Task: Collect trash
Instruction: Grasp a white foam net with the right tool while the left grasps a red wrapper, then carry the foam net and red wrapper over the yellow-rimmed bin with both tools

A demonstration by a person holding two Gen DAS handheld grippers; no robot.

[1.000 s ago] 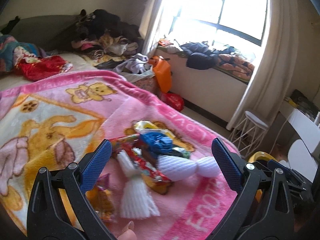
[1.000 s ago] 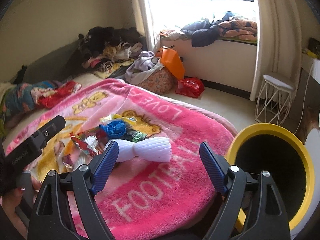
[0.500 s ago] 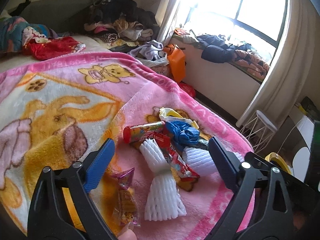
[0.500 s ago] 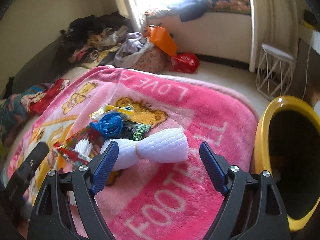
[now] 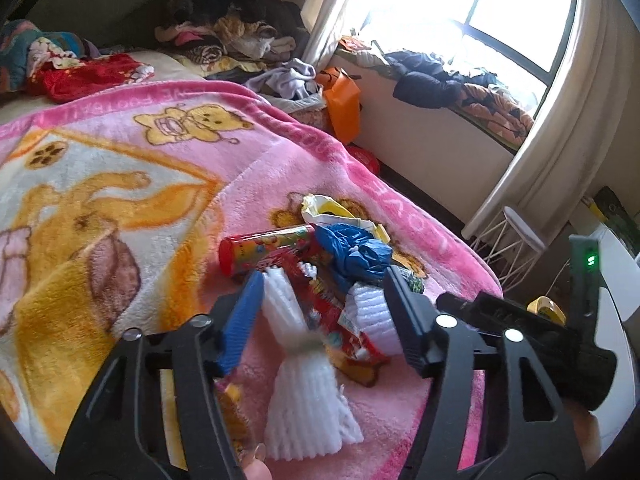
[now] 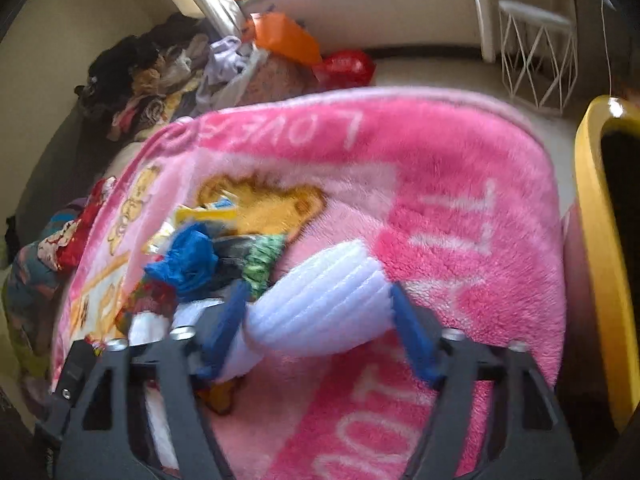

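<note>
While both tongs, left [image 5: 324,304] and right [image 6: 316,312], gape unclenched around foam nets [image 6: 320,304], nothing binned [image 6: 600,264]; whole pile [image 5: 320,256] outstanding.

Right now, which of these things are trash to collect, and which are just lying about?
For the job: white foam net, second foam net, red tube, blue bag, yellow bin.

Lying about: clothes pile, orange bag, white stool, pink blanket.

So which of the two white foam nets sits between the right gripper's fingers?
The fatter foam net beside the blue bag; the thinner, band-tied net lies between the left gripper's fingers.
</note>
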